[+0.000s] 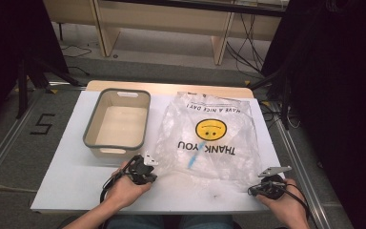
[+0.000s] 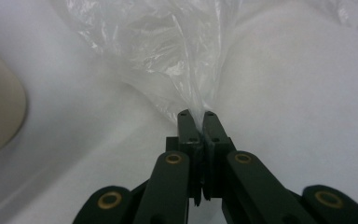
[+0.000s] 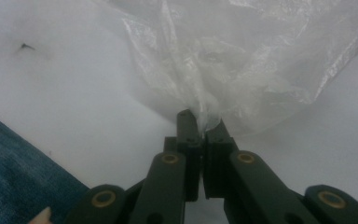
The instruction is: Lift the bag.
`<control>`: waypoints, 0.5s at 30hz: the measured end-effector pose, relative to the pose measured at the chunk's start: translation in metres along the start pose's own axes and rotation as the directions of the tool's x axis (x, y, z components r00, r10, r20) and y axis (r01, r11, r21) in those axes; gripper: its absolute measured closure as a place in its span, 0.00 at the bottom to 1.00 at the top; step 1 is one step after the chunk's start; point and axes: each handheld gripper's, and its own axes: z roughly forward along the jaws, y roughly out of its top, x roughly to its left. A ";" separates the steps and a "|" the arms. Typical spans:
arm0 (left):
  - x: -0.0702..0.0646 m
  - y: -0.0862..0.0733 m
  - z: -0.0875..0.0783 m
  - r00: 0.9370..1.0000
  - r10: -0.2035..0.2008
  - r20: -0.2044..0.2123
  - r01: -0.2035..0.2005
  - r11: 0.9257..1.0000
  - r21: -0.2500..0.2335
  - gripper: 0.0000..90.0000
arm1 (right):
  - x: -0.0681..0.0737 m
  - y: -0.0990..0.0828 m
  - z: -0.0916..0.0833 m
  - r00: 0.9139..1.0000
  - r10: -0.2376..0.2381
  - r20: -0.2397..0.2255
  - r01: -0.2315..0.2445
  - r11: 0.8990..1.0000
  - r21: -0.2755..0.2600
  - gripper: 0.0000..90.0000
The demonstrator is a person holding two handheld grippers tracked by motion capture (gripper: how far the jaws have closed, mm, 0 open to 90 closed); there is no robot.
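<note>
A clear plastic bag (image 1: 209, 138) printed with a yellow smiley and "THANK YOU" lies flat on the white table (image 1: 66, 176). A small blue item (image 1: 192, 161) shows through the film near its front. My left gripper (image 1: 148, 168) is shut on the bag's near left corner; in the left gripper view the film (image 2: 168, 51) bunches into the closed jaws of the left gripper (image 2: 196, 114). My right gripper (image 1: 262, 183) is shut on the near right corner, where the film (image 3: 242, 56) gathers between the pinched jaws of the right gripper (image 3: 200, 116).
A grey-rimmed beige tub (image 1: 117, 123) stands empty to the left of the bag, its corner (image 2: 0, 112) close to my left gripper. A small dark speck (image 1: 215, 195) marks the table between my hands. Table edges are near on all sides.
</note>
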 end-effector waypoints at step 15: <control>-0.003 0.007 -0.024 0.997 0.075 -0.007 -0.075 0.961 -0.266 0.99 | -0.002 0.007 -0.015 0.999 0.031 -0.020 -0.034 0.976 -0.214 0.98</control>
